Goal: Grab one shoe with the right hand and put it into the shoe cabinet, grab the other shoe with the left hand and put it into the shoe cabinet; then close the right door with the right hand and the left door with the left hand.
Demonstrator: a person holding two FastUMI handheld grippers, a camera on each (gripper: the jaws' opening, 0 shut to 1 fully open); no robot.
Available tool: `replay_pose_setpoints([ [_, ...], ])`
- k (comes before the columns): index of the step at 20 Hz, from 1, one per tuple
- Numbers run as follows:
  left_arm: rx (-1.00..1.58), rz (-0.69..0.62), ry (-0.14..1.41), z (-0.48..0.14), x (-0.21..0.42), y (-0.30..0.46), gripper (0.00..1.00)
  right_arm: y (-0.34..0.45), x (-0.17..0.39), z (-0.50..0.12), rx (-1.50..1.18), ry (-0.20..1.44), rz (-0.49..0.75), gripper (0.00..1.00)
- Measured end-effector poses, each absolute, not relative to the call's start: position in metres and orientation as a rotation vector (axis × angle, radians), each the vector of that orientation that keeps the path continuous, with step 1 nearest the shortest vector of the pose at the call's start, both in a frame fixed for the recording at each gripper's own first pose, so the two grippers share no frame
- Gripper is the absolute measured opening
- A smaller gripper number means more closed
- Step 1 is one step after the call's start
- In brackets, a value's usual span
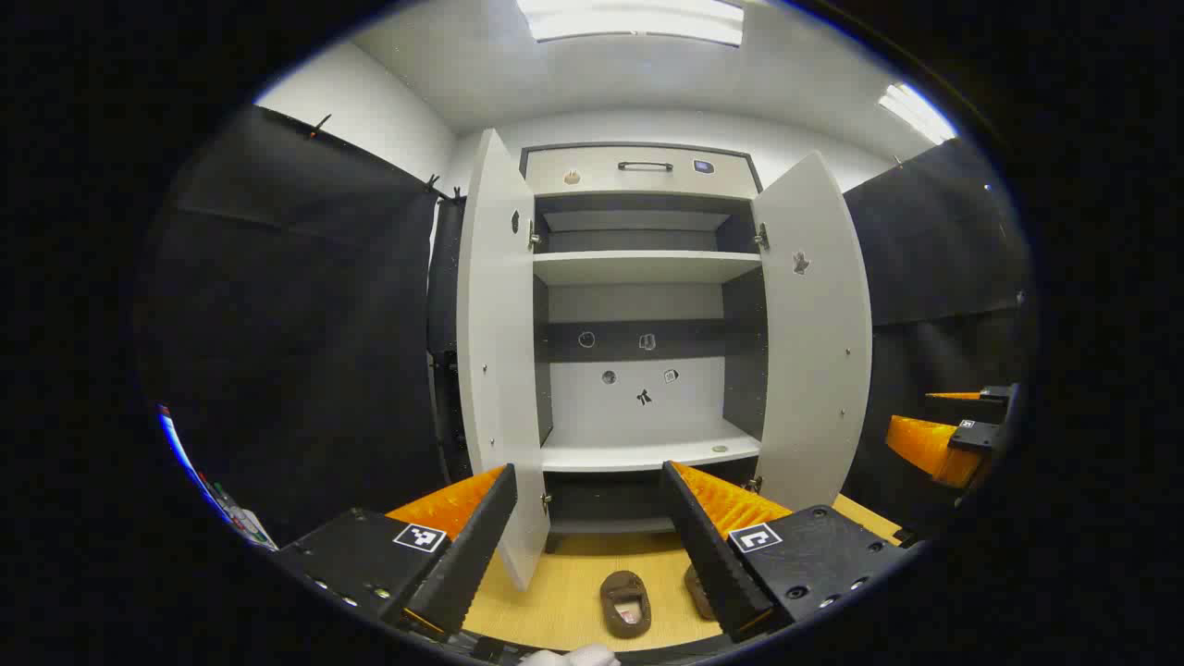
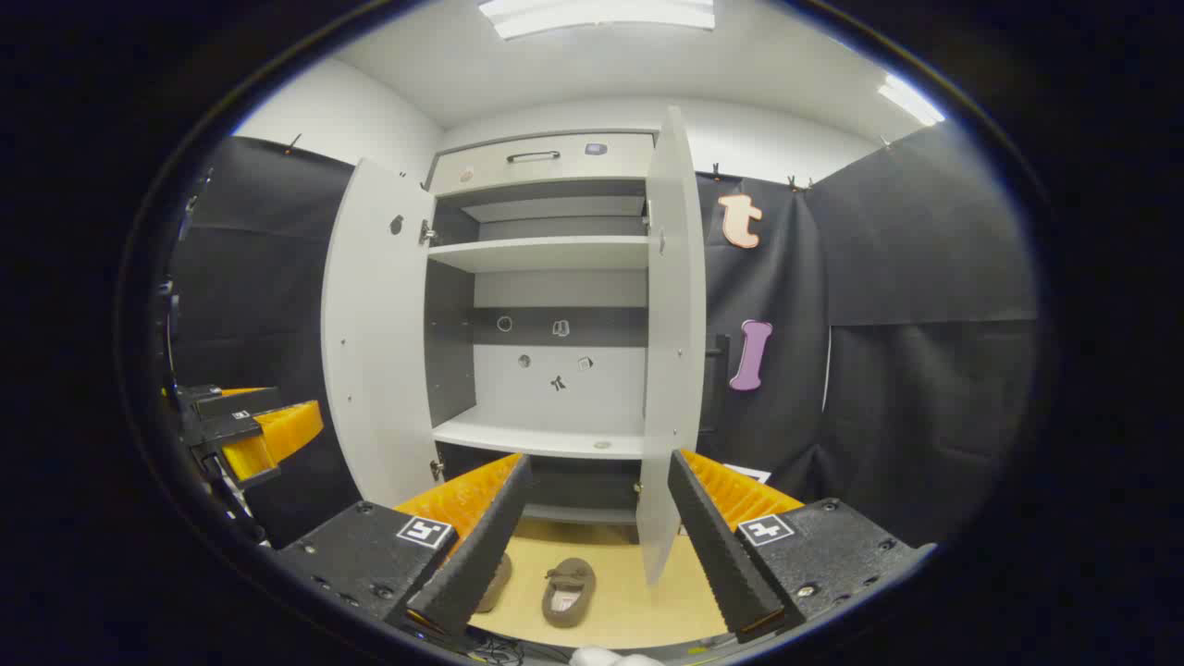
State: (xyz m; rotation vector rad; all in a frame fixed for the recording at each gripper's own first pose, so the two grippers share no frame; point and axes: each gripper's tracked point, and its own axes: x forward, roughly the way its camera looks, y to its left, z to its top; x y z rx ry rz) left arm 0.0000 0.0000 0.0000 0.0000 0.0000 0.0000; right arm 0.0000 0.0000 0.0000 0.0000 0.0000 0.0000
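Shoe cabinet (image 1: 638,277) upright at the back of the booth, both doors swung wide. Left door (image 1: 495,370) hinged on the cabinet's left side, edge-on in the left gripper view, broad face showing in the right gripper view (image 2: 375,342). Shelves (image 1: 645,266) inside the cabinet bare, small marks on its back panel. Right door (image 1: 819,342) standing out from the cabinet's right side.

On the tan floor (image 1: 564,592) in front of the cabinet, two brown shoes side by side: left shoe (image 1: 625,603) opening up, below the cabinet's base; right shoe (image 1: 698,592) just beside it, partly hidden behind a finger. Same pair in the right gripper view: left shoe (image 2: 495,583) half covered, right shoe (image 2: 567,592) in plain sight.

Left gripper (image 1: 587,546) raised before the cabinet, jaws wide, holding nothing. Right gripper (image 2: 597,541) likewise facing the cabinet, jaws wide and empty; seen off to the cabinet's right in the left gripper view (image 1: 953,430).
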Motion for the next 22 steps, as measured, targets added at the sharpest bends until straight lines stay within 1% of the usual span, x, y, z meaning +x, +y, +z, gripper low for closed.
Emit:
replay_pose_setpoints([
  [1,-0.001,0.001,0.002,-0.001,0.000,0.001,0.95,0.001,0.000,0.000,-0.001,0.001,0.001,0.96],
  [3,-0.001,0.002,0.006,-0.003,0.000,0.003,0.95,0.003,0.000,-0.002,-0.002,0.003,0.003,0.97],
  [4,0.000,0.002,0.008,-0.004,0.000,0.004,0.95,0.004,0.000,-0.003,-0.002,0.006,0.003,0.96],
  [9,0.008,0.002,0.007,-0.006,-0.001,0.009,0.95,0.010,0.002,-0.007,-0.001,0.018,0.004,0.96],
  [10,0.009,0.000,0.006,-0.007,0.000,0.010,0.95,0.011,0.003,-0.009,-0.002,0.021,0.004,0.98],
  [11,0.008,-0.001,0.008,-0.008,-0.001,0.011,0.95,0.013,0.004,-0.009,-0.002,0.023,0.005,0.96],
  [13,0.000,-0.003,0.011,-0.010,-0.002,0.013,0.95,0.016,0.007,-0.016,-0.008,0.034,0.006,0.96],
  [16,0.000,0.008,0.017,-0.015,0.000,0.019,0.95,0.025,0.016,-0.041,-0.022,0.090,0.014,0.97],
  [18,0.001,0.019,0.026,-0.021,0.000,0.024,0.95,0.030,0.022,-0.070,-0.037,0.158,0.031,0.97],
  [20,-0.002,0.029,0.040,-0.028,-0.002,0.028,0.95,0.033,0.031,-0.104,-0.045,0.233,0.042,0.96],
  [22,-0.001,0.036,0.054,-0.034,-0.003,0.031,0.95,0.038,0.040,-0.150,-0.044,0.338,0.063,0.97],
])
